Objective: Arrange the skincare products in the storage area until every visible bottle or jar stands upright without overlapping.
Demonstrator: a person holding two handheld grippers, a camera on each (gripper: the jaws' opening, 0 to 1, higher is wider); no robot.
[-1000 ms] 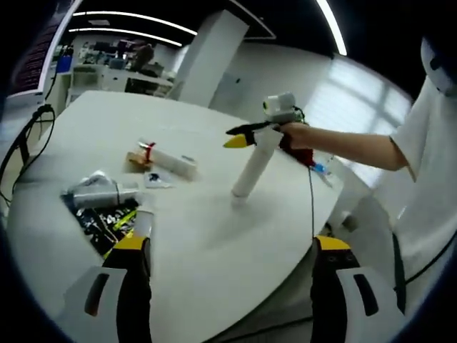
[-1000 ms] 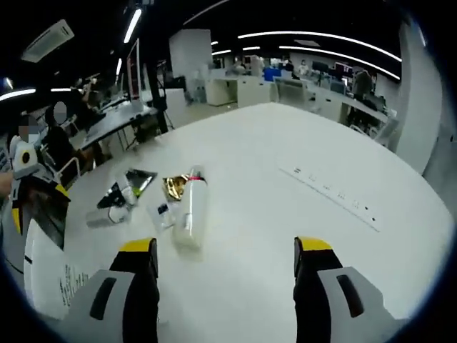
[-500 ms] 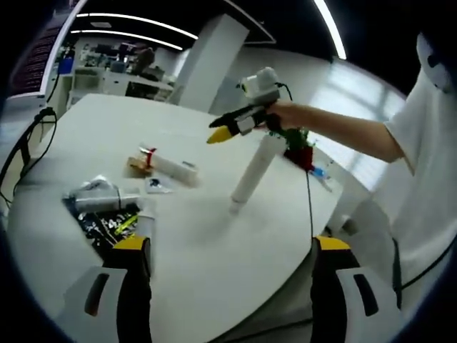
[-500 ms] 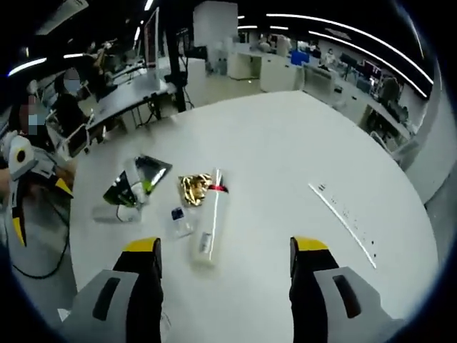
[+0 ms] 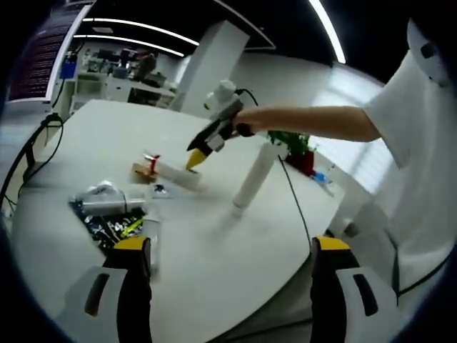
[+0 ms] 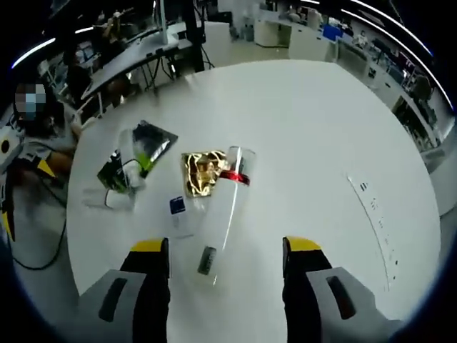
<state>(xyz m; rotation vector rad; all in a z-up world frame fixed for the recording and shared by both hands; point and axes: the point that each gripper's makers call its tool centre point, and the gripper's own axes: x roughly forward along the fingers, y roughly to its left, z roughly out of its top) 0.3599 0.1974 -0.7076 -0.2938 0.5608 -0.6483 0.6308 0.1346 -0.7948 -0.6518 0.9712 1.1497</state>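
A tall white tube (image 5: pixel 253 177) stands upright near the middle of the round white table (image 5: pixel 214 250). A pale bottle with a red band (image 5: pixel 173 172) lies on its side beside a gold packet (image 5: pixel 141 170). My right gripper (image 5: pixel 194 160), held by a person's hand, hovers just above that bottle. In the right gripper view the same bottle (image 6: pixel 227 207) lies straight ahead, its near end between the open jaws of my right gripper (image 6: pixel 225 251). My left gripper (image 5: pixel 228 261) stands open over the table's near edge, holding nothing.
A silver tube (image 5: pixel 107 206) lies on a black-green packet (image 5: pixel 108 226), with a small white tube (image 5: pixel 150 230) by my left jaw. A small sachet (image 6: pixel 176 207) and the gold packet (image 6: pixel 202 174) flank the lying bottle. A power strip (image 6: pixel 377 220) lies at the right.
My right gripper has moved away from the top of the upright tube, left and down, to hover over the lying bottle. The tube still stands. My left gripper has barely moved.
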